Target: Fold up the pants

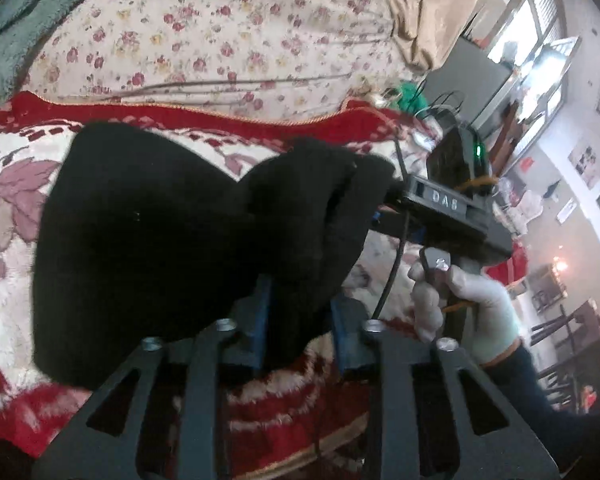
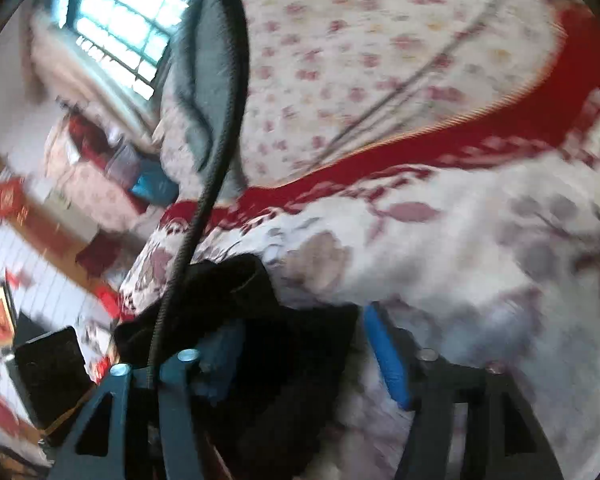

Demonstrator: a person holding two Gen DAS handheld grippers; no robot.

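Observation:
The black pants (image 1: 148, 236) hang bunched over a red and white floral blanket (image 1: 12, 200). My left gripper (image 1: 302, 320) has its blue pads (image 1: 265, 312) closed on a fold of the black cloth. The right gripper body (image 1: 448, 208), held by a white-gloved hand (image 1: 476, 304), meets the pants' right end. In the blurred right wrist view the pants (image 2: 268, 344) lie between the blue fingers (image 2: 386, 356) of my right gripper (image 2: 304, 356), whose jaws stand wide apart around the cloth.
A cream flowered sheet (image 1: 220, 32) covers the bed beyond the blanket. A teal blanket (image 1: 16, 12) lies at top left, tan cloth (image 1: 428, 16) at top right. A black cable (image 2: 216, 152) crosses the right wrist view. Room furniture (image 1: 556, 300) stands at right.

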